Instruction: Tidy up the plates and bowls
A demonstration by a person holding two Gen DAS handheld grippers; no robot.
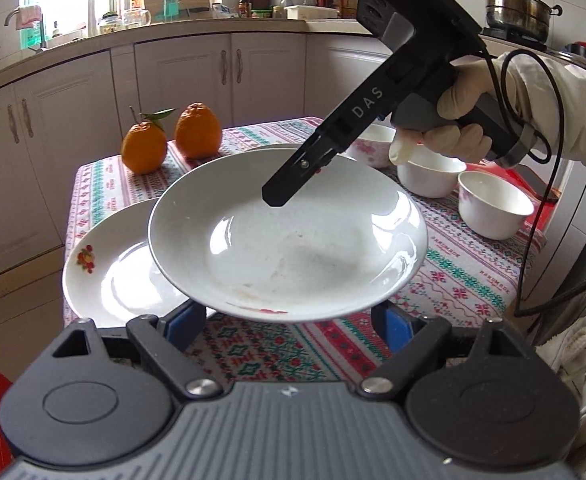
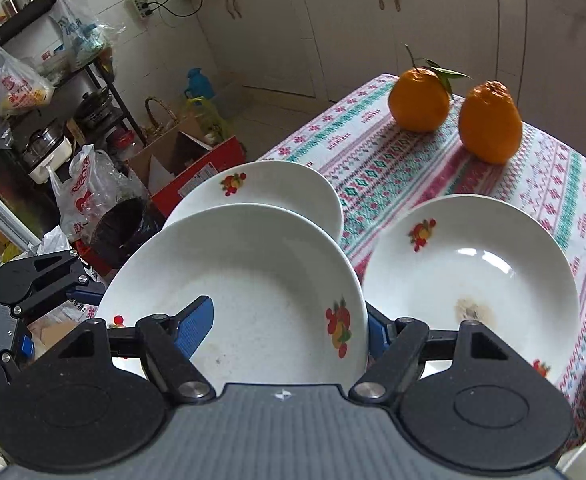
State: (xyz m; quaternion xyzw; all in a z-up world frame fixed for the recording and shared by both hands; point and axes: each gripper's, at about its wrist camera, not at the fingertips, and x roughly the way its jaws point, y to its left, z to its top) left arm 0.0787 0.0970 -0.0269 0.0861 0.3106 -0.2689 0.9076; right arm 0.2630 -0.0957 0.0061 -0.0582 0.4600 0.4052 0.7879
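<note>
Stacking has barely begun: both grippers, left gripper [image 1: 289, 320] and right gripper [image 2: 289, 330], have fingers clamped on one raised plate [image 1: 289, 236]; two plates [image 2: 473, 276] and the bowls [image 1: 493, 208] remain unstacked on the table [image 1: 453, 276].

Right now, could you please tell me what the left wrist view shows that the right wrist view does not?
Only the left wrist view shows the gloved hand and the steel pot on the counter. Only the right wrist view shows the stain inside the third plate, the bag-laden shelf and the blue jug. Both show the lifted plate, the lower plate and two oranges.
</note>
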